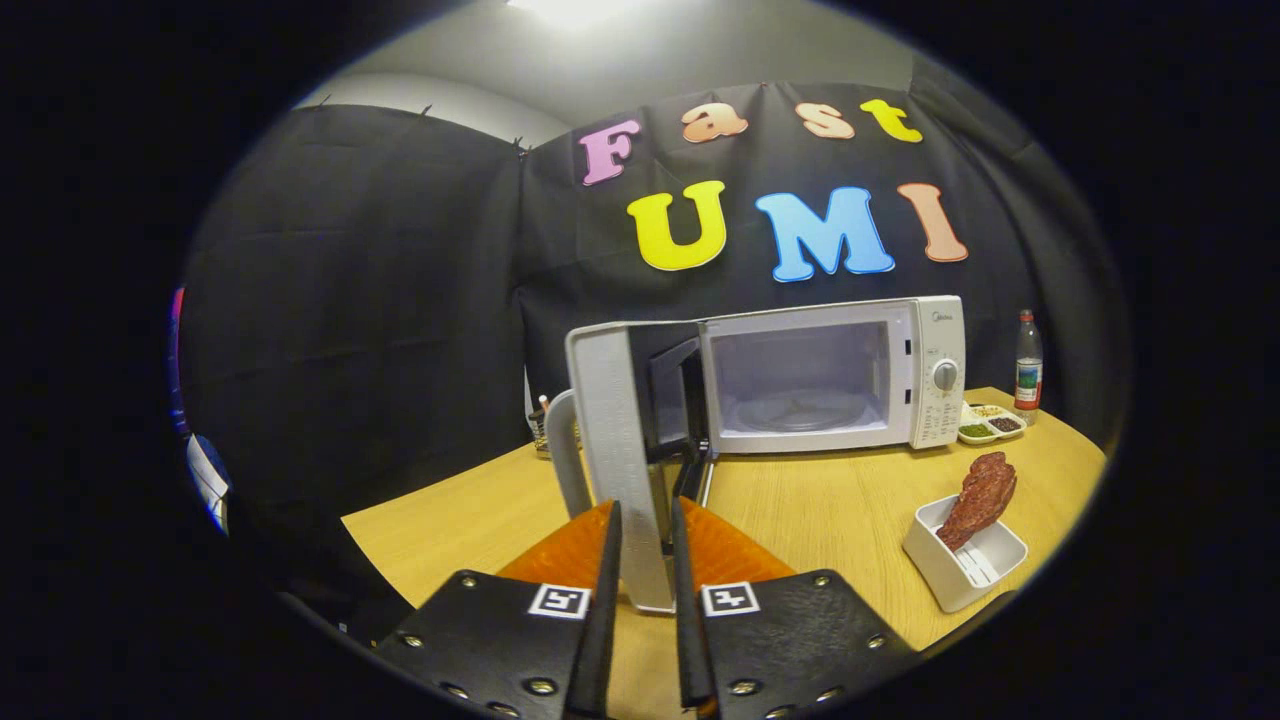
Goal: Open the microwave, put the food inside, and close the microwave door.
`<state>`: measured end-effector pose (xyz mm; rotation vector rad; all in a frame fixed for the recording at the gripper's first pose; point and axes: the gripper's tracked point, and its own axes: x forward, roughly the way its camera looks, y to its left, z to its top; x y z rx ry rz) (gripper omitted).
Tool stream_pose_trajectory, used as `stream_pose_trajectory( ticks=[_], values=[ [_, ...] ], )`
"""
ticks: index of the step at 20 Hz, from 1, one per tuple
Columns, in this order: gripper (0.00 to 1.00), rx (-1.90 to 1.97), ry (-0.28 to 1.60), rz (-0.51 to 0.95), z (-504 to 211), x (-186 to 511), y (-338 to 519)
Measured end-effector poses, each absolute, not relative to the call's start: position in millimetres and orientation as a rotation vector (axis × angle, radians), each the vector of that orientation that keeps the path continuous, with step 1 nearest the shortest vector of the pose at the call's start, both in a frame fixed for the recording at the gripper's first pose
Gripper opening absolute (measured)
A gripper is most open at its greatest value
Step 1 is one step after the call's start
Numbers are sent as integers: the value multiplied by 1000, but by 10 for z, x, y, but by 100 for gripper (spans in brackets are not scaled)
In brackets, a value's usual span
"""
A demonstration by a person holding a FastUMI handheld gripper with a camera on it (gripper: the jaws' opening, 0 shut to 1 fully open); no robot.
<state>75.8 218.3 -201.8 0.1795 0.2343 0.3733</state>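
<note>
We've got our gripper (645,545) fingers nearly closed, pinching the free edge of the swung-open door (620,450). Off to their right, one white dish (965,565) holding one chunk of meat (982,495) on the worktop (820,510). Further back, one microwave (830,375), one bottle (1028,372)

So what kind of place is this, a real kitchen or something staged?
Most likely a staged booth, not a real kitchen: black cloth hangs as the walls, and a microwave with its door open sits on a bare wooden table. The gripper's jaws close on the door's edge.
</note>
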Motion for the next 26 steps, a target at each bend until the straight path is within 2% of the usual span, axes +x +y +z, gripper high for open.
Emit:
stream_pose_trajectory(
  ticks=[1, 2, 3, 5, 6, 15, 23, 25, 26],
  values=[
    [46, 180, 239, 340, -2004, 788, 1977],
    [53, 177, 244, 314, -1999, 825, 1803],
    [70, 170, 249, 295, -2007, 859, 1682],
    [90, 145, 247, 257, -1999, 907, 1367],
    [93, 132, 243, 230, -1996, 943, 1198],
    [93, 174, 318, 35, -2335, 1390, -98],
    [93, 559, 471, 126, -2902, 1734, -218],
    [91, 614, 472, 146, -2976, 1814, -193],
    [86, 637, 472, 144, -3011, 1856, -198]
  ],
)
